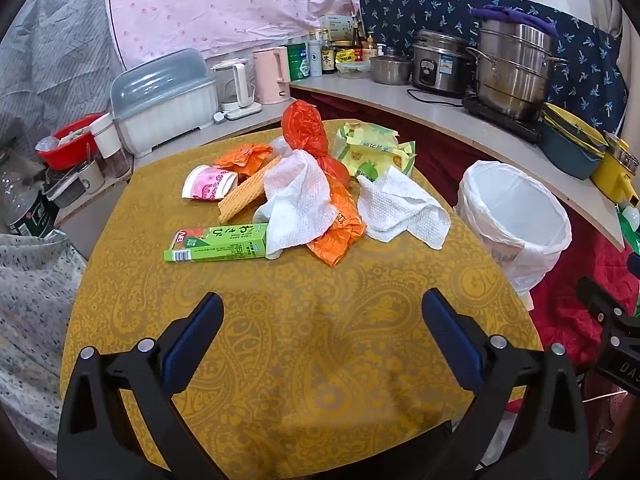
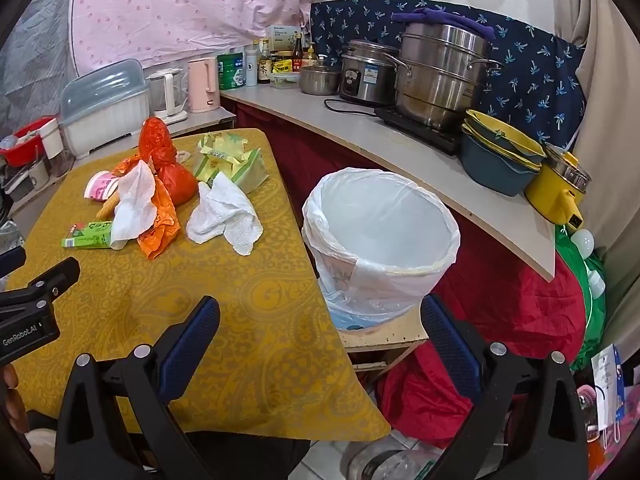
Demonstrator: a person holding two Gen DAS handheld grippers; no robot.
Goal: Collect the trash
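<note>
Both tongs stood wide apart, nothing between them. Left gripper (image 1: pixel 322 312) hovered over bare yellow paisley tablecloth (image 1: pixel 304 360), short of the trash pile: green cardboard box (image 1: pixel 218 244), crumpled white paper towels (image 1: pixel 400 208), orange plastic bag (image 1: pixel 308 132), pink paper cup (image 1: pixel 208 188). Right gripper (image 2: pixel 320 316) hung at the table edge, near the white-lined bin (image 2: pixel 380 232) just beside the table.

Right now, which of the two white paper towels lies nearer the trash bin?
The crumpled paper towel lying flat alone on the tablecloth, bin-side; the other paper towel drapes over the orange bag.
</note>
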